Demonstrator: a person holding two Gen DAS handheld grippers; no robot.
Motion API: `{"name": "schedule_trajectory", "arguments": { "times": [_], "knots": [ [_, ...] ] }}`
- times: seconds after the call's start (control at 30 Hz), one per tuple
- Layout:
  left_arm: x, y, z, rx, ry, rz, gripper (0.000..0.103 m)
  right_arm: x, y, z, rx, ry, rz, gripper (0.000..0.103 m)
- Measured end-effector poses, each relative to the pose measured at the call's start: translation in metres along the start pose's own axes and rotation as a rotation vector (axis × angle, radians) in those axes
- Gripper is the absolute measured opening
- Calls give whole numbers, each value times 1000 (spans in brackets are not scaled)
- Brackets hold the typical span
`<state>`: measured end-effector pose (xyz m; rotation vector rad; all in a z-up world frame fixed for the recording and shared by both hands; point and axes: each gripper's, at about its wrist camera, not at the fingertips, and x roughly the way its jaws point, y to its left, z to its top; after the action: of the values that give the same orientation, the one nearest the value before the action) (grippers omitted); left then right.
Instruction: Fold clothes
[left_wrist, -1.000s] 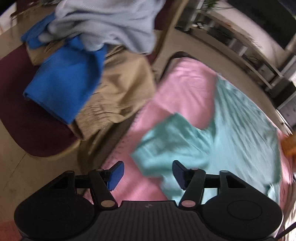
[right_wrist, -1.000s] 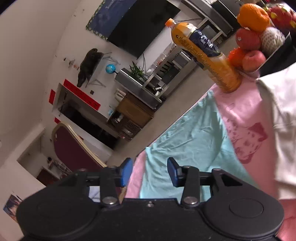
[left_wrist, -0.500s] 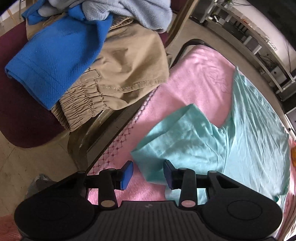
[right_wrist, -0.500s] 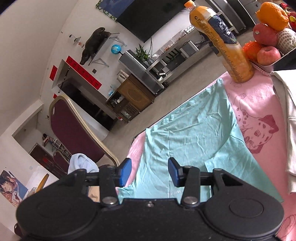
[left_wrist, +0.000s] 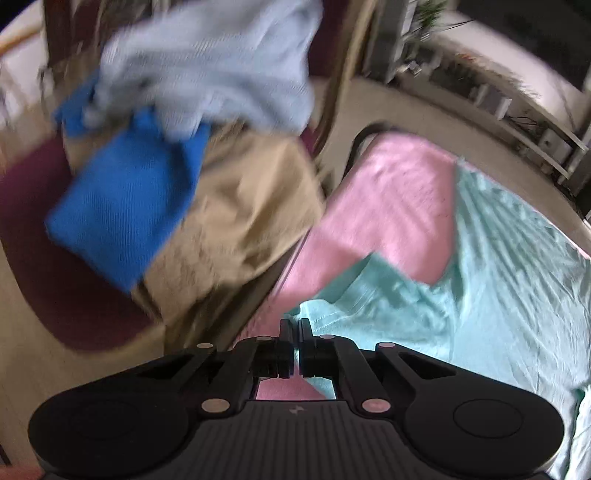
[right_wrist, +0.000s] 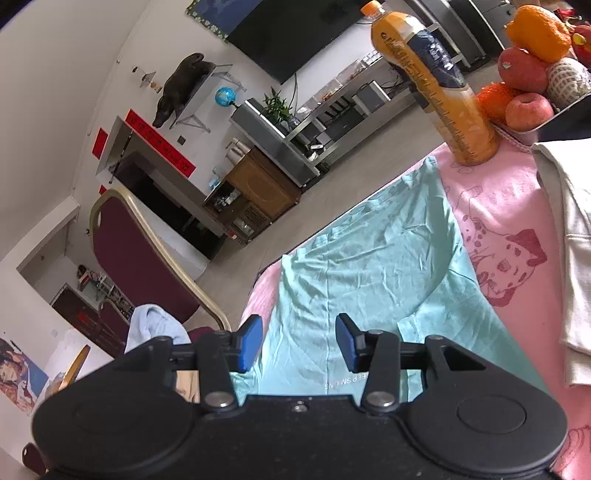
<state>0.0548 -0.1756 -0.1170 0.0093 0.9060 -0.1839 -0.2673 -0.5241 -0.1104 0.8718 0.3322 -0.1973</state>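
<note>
Your left gripper (left_wrist: 295, 326) has its jaws pressed together on the hem of the mint-green cotton T-shirt (left_wrist: 498, 280), at the sleeve end that lies nearest you. The pinched cloth bunches just ahead of the tips, and the rest of the shirt spreads away ahead and to the right of the jaws over the pink patterned tablecloth (left_wrist: 388, 206). To the left of those jaws, past the table edge, a maroon padded chair (left_wrist: 33, 221) carries a heap: a tan pair of trousers with an elastic waistband (left_wrist: 243, 206), a bright blue knitted garment (left_wrist: 122, 206) on top of it, and a pale blue knitted sweater (left_wrist: 214, 70) further ahead. This view is blurred, so finer detail cannot be told.

Your right gripper (right_wrist: 299, 341) has its jaws spread, with nothing pinched; the same mint-green shirt (right_wrist: 369, 266) lies flat beneath and ahead of the gap. Ahead and to the right of these jaws an orange drink bottle with a dark blue label (right_wrist: 436, 85) stands on the cloth, beside a metal tray of piled fruit (right_wrist: 532, 77). To the right of the jaws lies a folded cream-white garment (right_wrist: 569, 240).
</note>
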Motion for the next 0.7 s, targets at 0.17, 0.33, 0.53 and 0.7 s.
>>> {"name": "schedule_trajectory", "arguments": {
  "times": [0.17,0.33,0.53,0.7],
  "knots": [
    [-47,-60,-10,266,-206,3,1,-7,-8,5,45,-24,-1,43],
    [-73,-140,-50,611,-329,-52,2,-19,-19,11,101,-61,8,43],
    [-52,-202,-131,1034,-221,-63,14,-25,-31,19,134,-92,-22,43],
    [-65,-174,-134,1025,-169,-113,25,-27,-39,21,157,-94,-32,46]
  ]
}}
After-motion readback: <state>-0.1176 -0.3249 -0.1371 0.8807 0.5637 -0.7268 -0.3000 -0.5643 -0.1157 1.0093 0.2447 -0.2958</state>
